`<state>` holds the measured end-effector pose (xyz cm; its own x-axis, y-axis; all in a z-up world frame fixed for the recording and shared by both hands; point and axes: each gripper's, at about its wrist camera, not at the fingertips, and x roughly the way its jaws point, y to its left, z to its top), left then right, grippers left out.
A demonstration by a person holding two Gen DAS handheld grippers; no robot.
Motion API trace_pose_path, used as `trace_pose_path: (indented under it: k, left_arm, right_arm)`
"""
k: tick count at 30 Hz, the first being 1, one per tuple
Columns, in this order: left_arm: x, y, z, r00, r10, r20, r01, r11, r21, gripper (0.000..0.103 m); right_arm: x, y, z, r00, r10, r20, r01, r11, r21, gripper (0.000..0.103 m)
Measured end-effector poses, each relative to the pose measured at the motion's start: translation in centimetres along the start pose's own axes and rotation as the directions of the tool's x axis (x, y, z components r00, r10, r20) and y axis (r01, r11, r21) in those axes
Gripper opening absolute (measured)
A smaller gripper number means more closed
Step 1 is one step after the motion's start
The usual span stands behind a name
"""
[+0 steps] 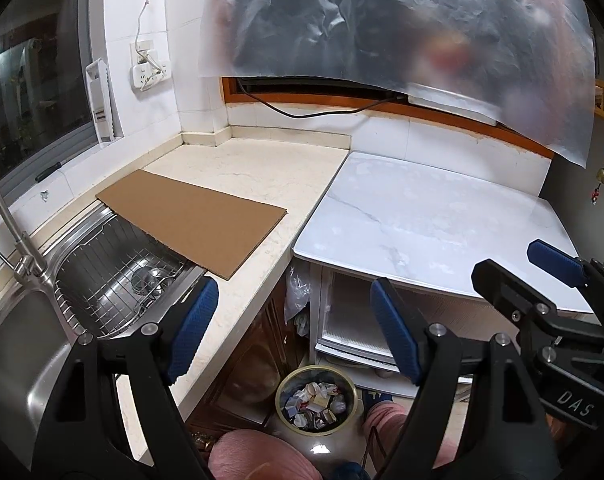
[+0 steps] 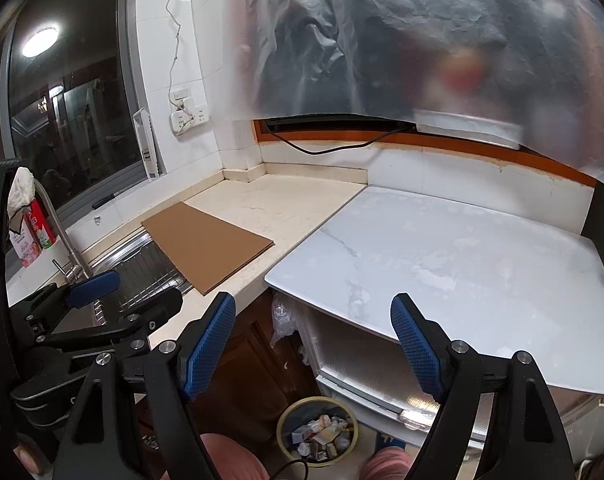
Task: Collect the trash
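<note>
A round trash bin (image 1: 317,402) full of crumpled paper and scraps stands on the floor below the counter; it also shows in the right wrist view (image 2: 317,432). My left gripper (image 1: 294,328) is open and empty, held above the bin. My right gripper (image 2: 314,350) is open and empty too, beside the left one; it shows at the right edge of the left wrist view (image 1: 550,260). A flat brown cardboard sheet (image 1: 194,222) lies on the beige counter, partly over the sink; it also shows in the right wrist view (image 2: 208,250).
A steel sink (image 1: 30,344) with a wire rack (image 1: 118,280) and a faucet (image 1: 18,236) is at the left. A white marble table (image 1: 430,224) stands at the right. A plastic sheet (image 1: 402,36) hangs above. A snack packet (image 2: 32,232) stands by the window.
</note>
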<state>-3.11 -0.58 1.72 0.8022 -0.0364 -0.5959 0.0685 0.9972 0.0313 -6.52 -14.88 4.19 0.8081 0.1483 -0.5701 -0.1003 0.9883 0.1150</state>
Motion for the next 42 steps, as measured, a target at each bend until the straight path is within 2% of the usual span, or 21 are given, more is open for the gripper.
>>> trace_pose_path:
  k: [42]
  left_arm:
    - [2.1, 0.4, -0.4, 0.999, -0.02, -0.044, 0.021, 1.0, 0.014, 0.076]
  right_arm:
    - [1.2, -0.7, -0.5, 0.999, -0.032, 0.007, 0.031, 0.999, 0.025, 0.081]
